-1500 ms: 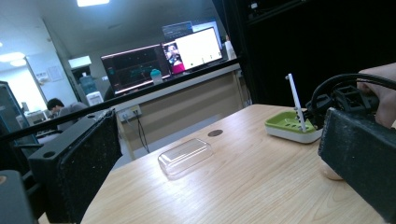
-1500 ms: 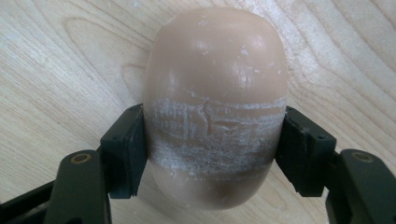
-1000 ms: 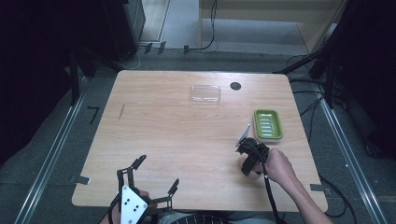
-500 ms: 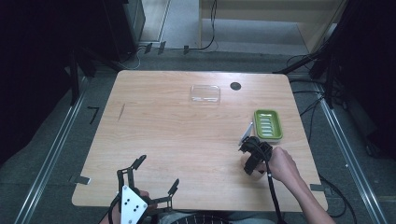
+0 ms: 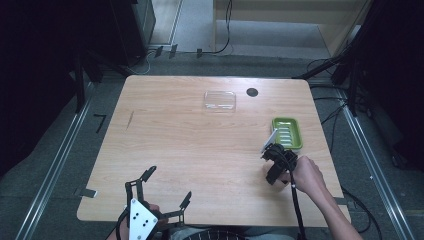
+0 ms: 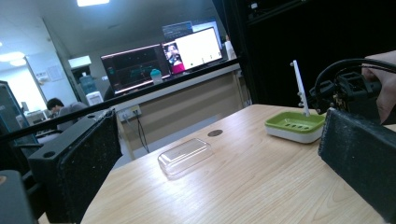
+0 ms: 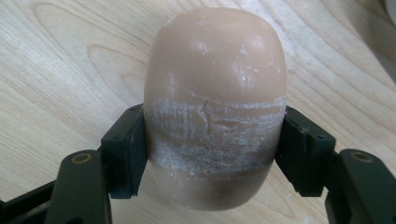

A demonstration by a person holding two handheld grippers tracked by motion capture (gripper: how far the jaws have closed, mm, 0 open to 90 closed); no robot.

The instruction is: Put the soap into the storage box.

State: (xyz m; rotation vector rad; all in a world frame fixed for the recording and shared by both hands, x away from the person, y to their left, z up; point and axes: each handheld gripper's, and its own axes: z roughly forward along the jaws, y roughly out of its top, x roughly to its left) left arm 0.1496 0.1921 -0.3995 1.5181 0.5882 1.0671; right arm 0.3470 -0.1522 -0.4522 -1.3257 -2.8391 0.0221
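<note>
Right, my right gripper (image 7: 212, 154) is clamped on the soap (image 7: 215, 98), both jaws pressed flat to its sides across the scuffed white band, wood grain of the table (image 5: 190, 145) right under it. From above, my right gripper (image 5: 276, 165) sits just short of the green dish (image 5: 287, 134), on the near side of it. The clear lid (image 5: 220, 101) lies well beyond the dish, toward the far edge. My left gripper (image 5: 159, 200) hangs wide apart and empty at the near edge, far from the dish. Risk as I judge it: the soap is rounded and slick, so a squeeze that is off-centre could pop it out forward. Lifting it tilted could also knock the dish rim.
</note>
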